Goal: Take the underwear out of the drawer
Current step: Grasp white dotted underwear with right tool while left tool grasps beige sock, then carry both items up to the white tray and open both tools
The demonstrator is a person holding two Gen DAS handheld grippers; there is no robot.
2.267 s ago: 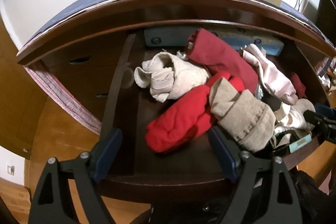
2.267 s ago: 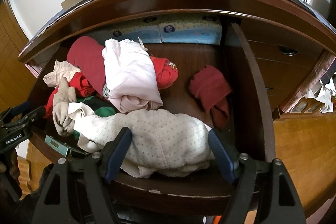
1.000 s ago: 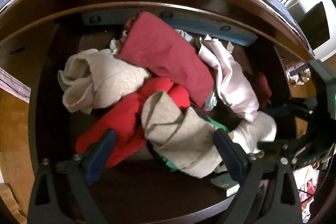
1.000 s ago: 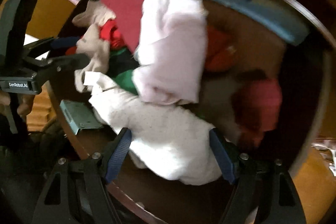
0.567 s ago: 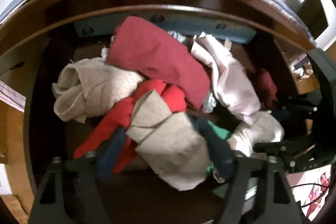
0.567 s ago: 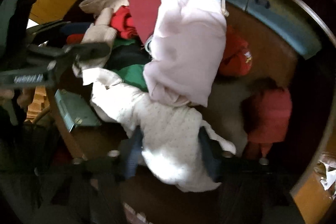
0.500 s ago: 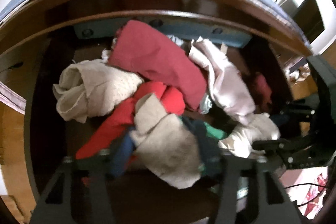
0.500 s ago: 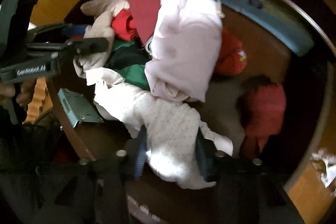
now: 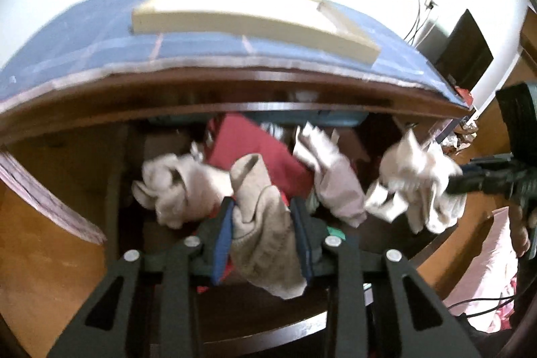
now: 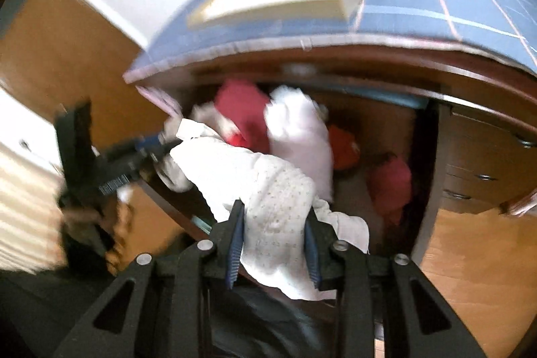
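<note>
My left gripper is shut on a beige underwear piece and holds it raised above the open dark wooden drawer. My right gripper is shut on a white dotted underwear piece, lifted over the drawer's front. That white piece and the right gripper also show at the right of the left wrist view. The left gripper shows at the left of the right wrist view. The frames are blurred.
In the drawer lie a dark red garment, a cream garment, a pale pink garment and red pieces. A blue cloth with a cream board covers the dresser top. Closed drawers are at the right.
Both grippers closed on garments, the left on the beige piece, the right on the white dotted piece, and have pulled back and up from the drawer with them.
</note>
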